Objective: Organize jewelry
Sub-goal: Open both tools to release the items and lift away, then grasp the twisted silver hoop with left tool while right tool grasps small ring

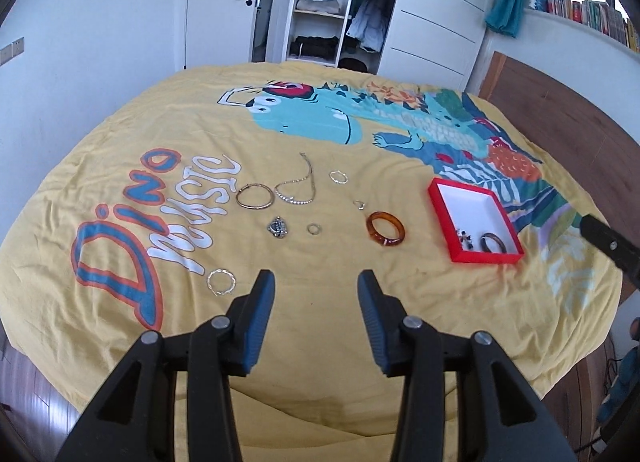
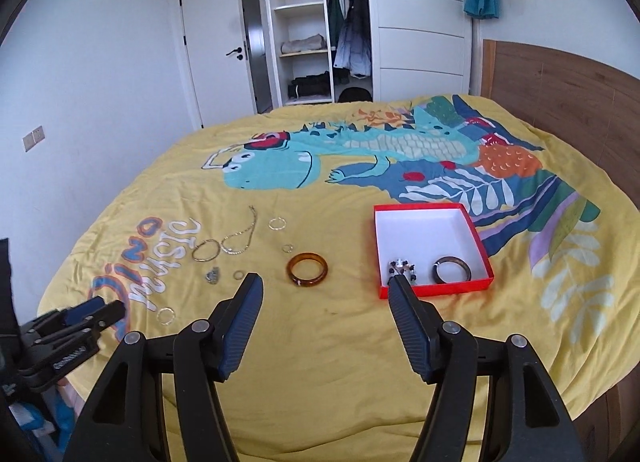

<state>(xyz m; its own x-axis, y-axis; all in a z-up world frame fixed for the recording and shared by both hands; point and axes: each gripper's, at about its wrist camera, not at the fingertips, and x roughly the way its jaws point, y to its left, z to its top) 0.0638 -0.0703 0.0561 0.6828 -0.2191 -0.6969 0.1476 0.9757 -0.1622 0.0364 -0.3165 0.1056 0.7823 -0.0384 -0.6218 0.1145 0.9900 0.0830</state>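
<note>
Now both the left gripper [image 1: 316, 282] and right gripper [image 2: 326, 286] gape wide, holding nothing; ahead lies an amber bangle [image 2: 307, 269], the red box [image 2: 480, 250] farther right.

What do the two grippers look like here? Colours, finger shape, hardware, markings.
Both match: the left gripper and right gripper have black plastic linkage arms with triangular cut-outs and silver pivot screws. The fingers are long wedges, black outside with blue ribbed pads. The right wrist view shows small white lettering on the left gripper's side, unreadable.

L claw [image 1: 316, 282] & R claw [image 2: 325, 286]: jaws apart, empty, angled down.
</note>
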